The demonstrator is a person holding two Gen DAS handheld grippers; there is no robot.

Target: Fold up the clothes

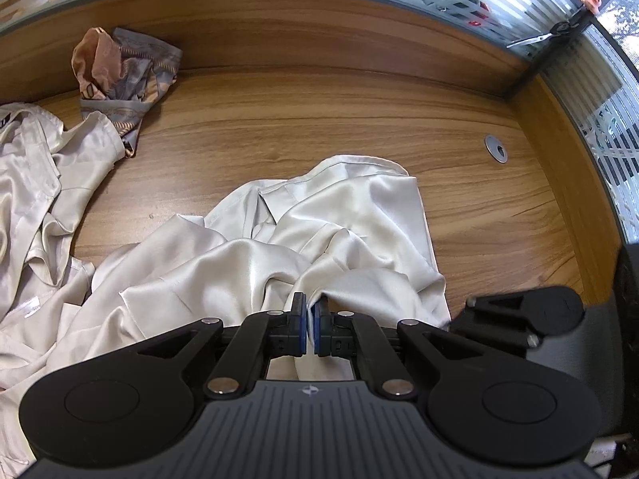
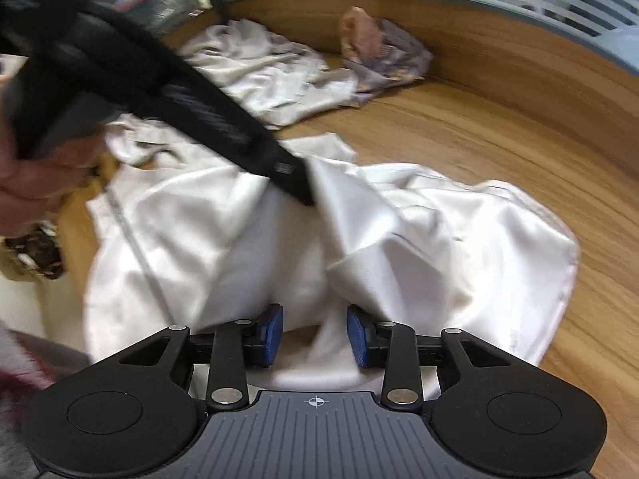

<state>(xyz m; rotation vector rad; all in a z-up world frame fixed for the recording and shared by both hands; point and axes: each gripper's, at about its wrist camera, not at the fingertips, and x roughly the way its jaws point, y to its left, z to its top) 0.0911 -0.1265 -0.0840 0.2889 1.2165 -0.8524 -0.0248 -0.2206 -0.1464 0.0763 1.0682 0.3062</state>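
- Left tool (image 1: 310,311): pads pinched narrow on a fold of the pale satin garment (image 1: 287,247), which lies rumpled on the tabletop (image 1: 319,119).
- Right tool (image 2: 315,329): jaws wide, satin lying between them, not gripped.
- By my judgement the garment is being gathered or spread for a fold; next, the right tool should close on an edge opposite the left's grip.
- Beyond the garment: a second pale garment (image 1: 28,183), then a patterned cloth (image 1: 120,72).

You have one shirt (image 1: 327,231) on the desk (image 1: 303,119) before you, a second shirt (image 1: 36,183) to its left, a crumpled scarf (image 1: 120,76) behind that.
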